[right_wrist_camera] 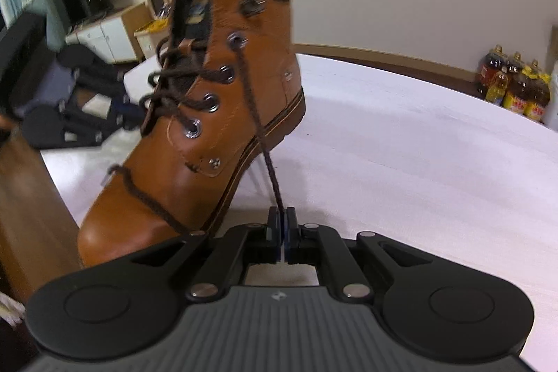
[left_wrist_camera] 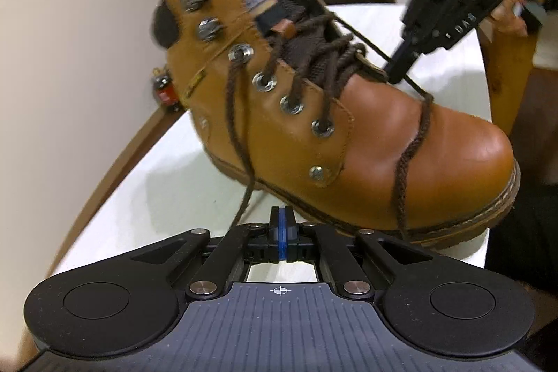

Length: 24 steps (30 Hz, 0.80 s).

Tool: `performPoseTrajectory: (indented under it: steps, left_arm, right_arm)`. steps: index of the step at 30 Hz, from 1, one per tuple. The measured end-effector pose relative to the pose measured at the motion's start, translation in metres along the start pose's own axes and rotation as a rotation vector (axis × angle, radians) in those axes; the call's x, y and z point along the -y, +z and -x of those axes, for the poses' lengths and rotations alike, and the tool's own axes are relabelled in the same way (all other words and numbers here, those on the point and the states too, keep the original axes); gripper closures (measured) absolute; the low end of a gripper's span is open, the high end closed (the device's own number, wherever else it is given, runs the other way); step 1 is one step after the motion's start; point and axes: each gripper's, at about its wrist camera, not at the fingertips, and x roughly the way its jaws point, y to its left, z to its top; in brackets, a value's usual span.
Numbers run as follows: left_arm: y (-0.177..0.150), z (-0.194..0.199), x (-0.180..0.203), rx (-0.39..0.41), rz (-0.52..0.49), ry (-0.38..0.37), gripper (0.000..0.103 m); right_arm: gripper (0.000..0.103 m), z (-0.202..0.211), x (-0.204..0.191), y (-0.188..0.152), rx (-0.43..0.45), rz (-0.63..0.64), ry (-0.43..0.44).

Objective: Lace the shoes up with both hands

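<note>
Tan leather boot [left_wrist_camera: 366, 142] on white table [left_wrist_camera: 146, 197], laces half done.
My left hand-held gripper [left_wrist_camera: 282, 232] sits clenched below the boot's sole, apparently pinching one braided brown lace end [left_wrist_camera: 240, 128]; my right hand-held gripper [right_wrist_camera: 282, 225] is clenched on the other lace end [right_wrist_camera: 270, 169]. Smooth rounded toe points toward me, heel away.
</note>
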Motion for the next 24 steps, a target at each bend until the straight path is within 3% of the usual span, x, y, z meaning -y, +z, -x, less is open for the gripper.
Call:
performPoseTrajectory:
  steps: [5,11,13,16,19,24]
  left_arm:
    - [0.005,0.029,0.009,0.076,-0.001,0.034,0.103]
    - [0.01,0.034,0.026,0.116,-0.032,0.01,0.098]
    - [0.008,0.035,0.033,0.115,-0.028,-0.018,0.098]
    - [0.003,0.031,0.045,0.09,-0.045,-0.067,0.098]
    - [-0.002,0.029,0.047,0.05,-0.08,-0.029,0.098]
    - [-0.01,0.034,0.036,0.056,0.036,-0.068,0.097]
  right_arm:
    - [0.094,0.009,-0.001,-0.005,0.025,-0.009,-0.061]
    - [0.091,0.02,-0.018,-0.014,0.085,-0.041,-0.104]
    - [0.088,0.027,-0.022,-0.016,0.11,-0.045,-0.106]
    - [0.088,0.032,-0.032,-0.018,0.148,-0.038,-0.016]
    - [0.086,0.033,-0.06,-0.015,0.175,0.107,0.085]
    - [0.081,0.013,-0.104,0.009,0.157,0.375,0.14]
